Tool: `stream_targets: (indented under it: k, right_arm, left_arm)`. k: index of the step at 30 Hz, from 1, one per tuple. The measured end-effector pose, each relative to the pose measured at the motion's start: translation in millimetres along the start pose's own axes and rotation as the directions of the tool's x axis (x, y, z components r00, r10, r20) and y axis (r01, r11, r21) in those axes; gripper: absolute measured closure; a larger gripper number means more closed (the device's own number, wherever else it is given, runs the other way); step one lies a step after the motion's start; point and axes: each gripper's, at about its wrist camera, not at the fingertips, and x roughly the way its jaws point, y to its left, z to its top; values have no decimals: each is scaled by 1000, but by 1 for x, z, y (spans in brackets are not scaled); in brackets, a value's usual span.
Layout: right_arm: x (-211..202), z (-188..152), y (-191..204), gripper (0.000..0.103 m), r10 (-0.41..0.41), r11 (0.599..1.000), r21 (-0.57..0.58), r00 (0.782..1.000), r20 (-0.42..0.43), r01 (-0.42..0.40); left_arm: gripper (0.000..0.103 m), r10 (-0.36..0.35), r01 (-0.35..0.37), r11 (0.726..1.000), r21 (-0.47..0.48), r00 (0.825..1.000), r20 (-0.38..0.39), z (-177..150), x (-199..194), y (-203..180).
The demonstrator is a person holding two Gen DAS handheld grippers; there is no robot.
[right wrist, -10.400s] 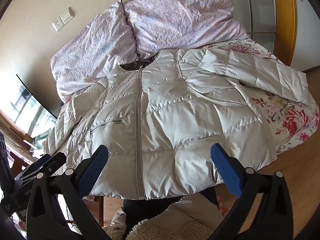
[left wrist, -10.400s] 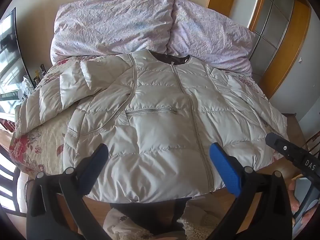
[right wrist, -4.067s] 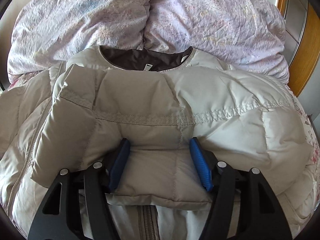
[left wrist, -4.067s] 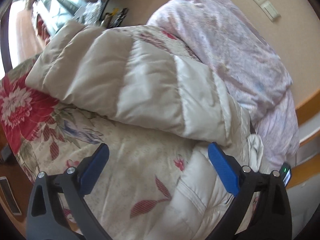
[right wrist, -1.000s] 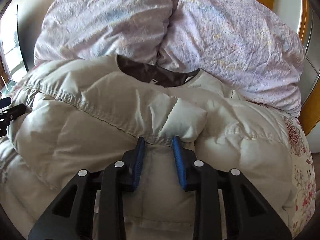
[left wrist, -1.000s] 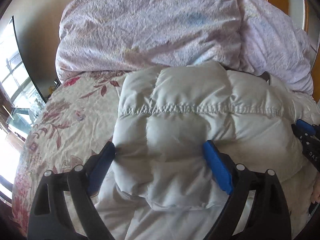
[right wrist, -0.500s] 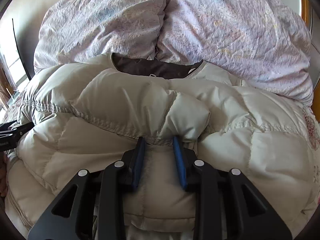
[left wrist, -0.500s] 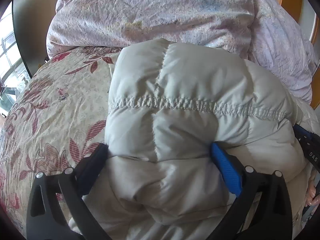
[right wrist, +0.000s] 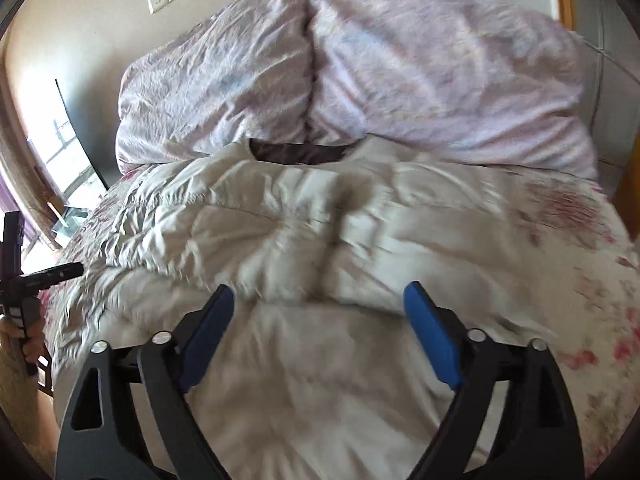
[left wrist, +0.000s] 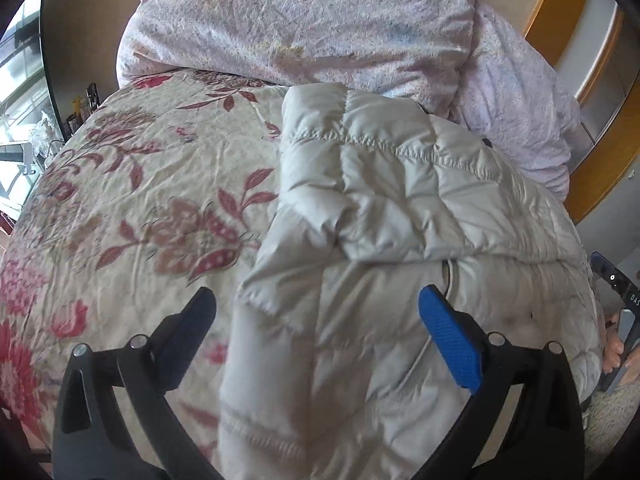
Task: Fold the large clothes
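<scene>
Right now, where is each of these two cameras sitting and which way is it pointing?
Left wrist: on the left gripper, looking along its open jaws over the jacket toward the pillows; the right gripper shows at the right edge.
Right wrist: on the right gripper, jaws open, facing the jacket's collar and pillows; the left gripper shows at left.
Shared: jacket, pillows, floral bedspread.
</scene>
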Motion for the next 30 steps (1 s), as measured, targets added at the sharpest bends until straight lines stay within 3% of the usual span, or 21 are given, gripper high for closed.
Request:
stream_targets:
  k: [8,12,15,17,20,24,26,30]
  right_arm:
    - [-70,-83,-109,9,-30,967,247,993,-118,59]
    - [-84,-124,-152,9,88,906,424,986,-144,-19]
    - [-87,-150,-173,15,161,856,512,977,-138,-69]
    - [-85,-160,-179,20,183,834,545,974,-134,-82]
    - [-81,-174,-186,24,280,778,603,956,-83,-176]
    - [-79,-178,-182,24,355,749,612,934,-45,-255]
    - [-76,-179,-176,24,395,743,605,917,-51,-286]
    - [-74,-174,-163,24,407,762,577,910,-73,-295]
  left_arm:
    - [4,-85,83,996,-23,993,-86,-69,-38,31]
    - [13,-175,164,982,-90,976,-127,-97,-41,39]
    - [17,-184,169,979,-118,974,-131,-112,-41,41]
    - [17,-181,168,980,-106,976,-124,-117,-44,38]
    - [16,-179,170,982,-81,976,-120,-124,-46,31]
    - [10,-199,194,980,-52,971,-135,-130,-47,22]
    - [10,-207,202,978,-51,967,-147,-133,-47,19]
    - [10,-245,238,969,-63,958,-150,-137,-48,17]
